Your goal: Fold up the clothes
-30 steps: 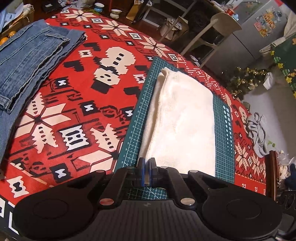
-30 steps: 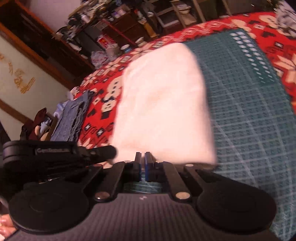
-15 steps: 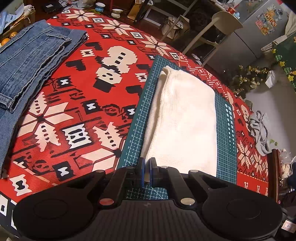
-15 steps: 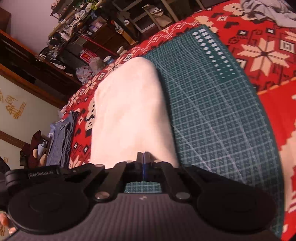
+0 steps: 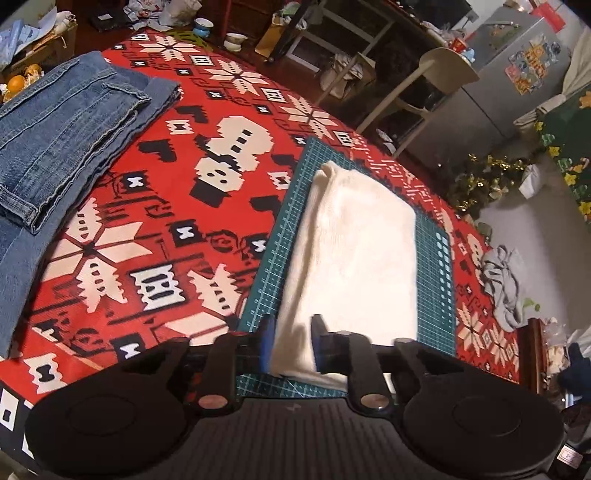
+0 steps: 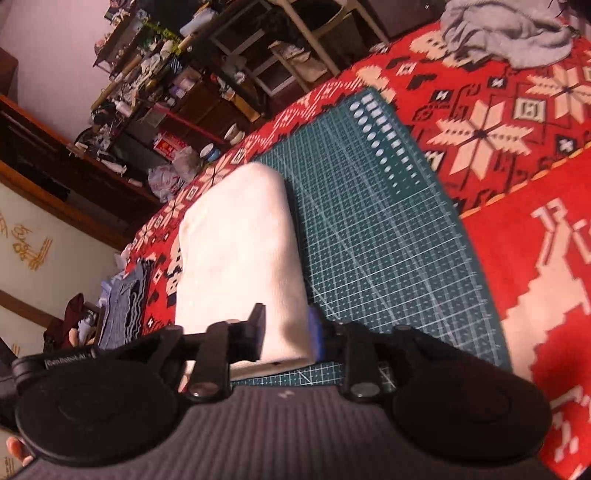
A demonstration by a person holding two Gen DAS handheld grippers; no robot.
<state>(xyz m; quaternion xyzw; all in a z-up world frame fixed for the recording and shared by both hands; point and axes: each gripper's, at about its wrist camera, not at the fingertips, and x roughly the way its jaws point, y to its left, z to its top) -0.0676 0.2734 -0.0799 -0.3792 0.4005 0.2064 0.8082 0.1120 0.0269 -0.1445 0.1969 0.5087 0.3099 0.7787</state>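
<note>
Towel (image 5: 354, 254), white, folded into long rectangle, lies on green cutting mat (image 5: 437, 280) atop red patterned tablecloth (image 5: 155, 229). Left gripper (image 5: 292, 345) released, blue-padded jaws spread around towel's near edge. Right gripper (image 6: 286, 334) likewise spread at near end, towel (image 6: 236, 251) between jaws, not pinched. Folded jeans (image 5: 62, 147) well apart at left. Grey garment (image 6: 506, 31) crumpled at far right.

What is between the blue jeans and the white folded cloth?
In the left wrist view, just the red patterned tablecloth and a strip of the green cutting mat lie between the jeans and the white cloth.
</note>
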